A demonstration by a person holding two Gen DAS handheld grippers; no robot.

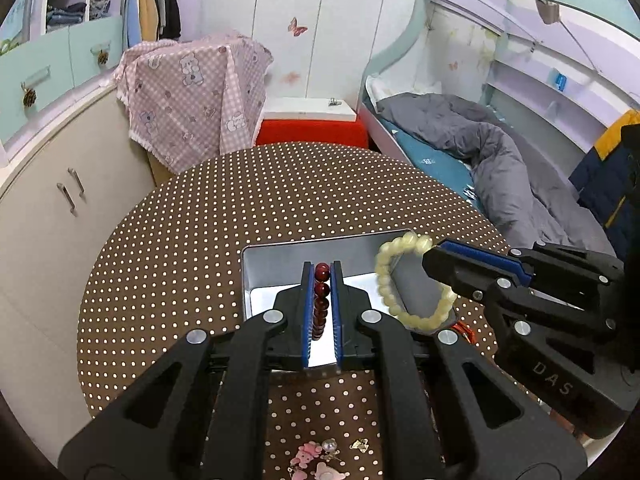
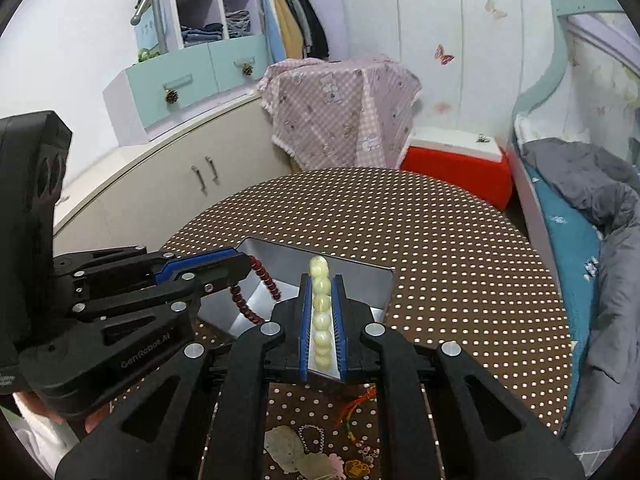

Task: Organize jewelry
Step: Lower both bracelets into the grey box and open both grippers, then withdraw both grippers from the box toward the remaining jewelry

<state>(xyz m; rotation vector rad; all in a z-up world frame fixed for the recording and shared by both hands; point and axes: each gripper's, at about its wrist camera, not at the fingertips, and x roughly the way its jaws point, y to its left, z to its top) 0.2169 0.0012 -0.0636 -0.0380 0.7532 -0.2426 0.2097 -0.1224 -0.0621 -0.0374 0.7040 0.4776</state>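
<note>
Closest to the left wrist camera, under the black linkages, small trinkets lie on the dotted cloth: a pink bear charm [image 1: 306,454], a clear bead [image 1: 330,445] and a small gold piece [image 1: 359,445]. In the right wrist view the near edge of the cloth carries an orange-red cord [image 2: 357,404], a small beaded chain [image 2: 311,436], a pale flat pendant [image 2: 285,446] and a yellow charm [image 2: 357,468]. Just beyond, the left gripper [image 1: 322,276] has its blue-lined fingers drawn narrow, clamped on a dark red bead bracelet [image 1: 321,300] whose beads run in a line between the pads; from the right wrist view the rest of that bracelet [image 2: 256,300] hangs as a loop below the fingertips, over the near left corner of the tin. The right gripper [image 2: 320,276] is likewise pinched close on a pale yellow bead bracelet [image 2: 321,304], and in the left wrist view its loop [image 1: 404,280] dangles from the fingertips above the right part of the tin. Beneath both loops sits an open silver metal tin [image 1: 276,264], rectangular, on a round table [image 1: 200,240] covered in brown cloth with white dots. Past the table stand a red box with a white lid [image 1: 310,124], a piece of furniture draped in pink checked bear cloth [image 1: 192,96], cream cabinets [image 1: 60,220] and a bed with a grey duvet [image 1: 480,140].
</note>
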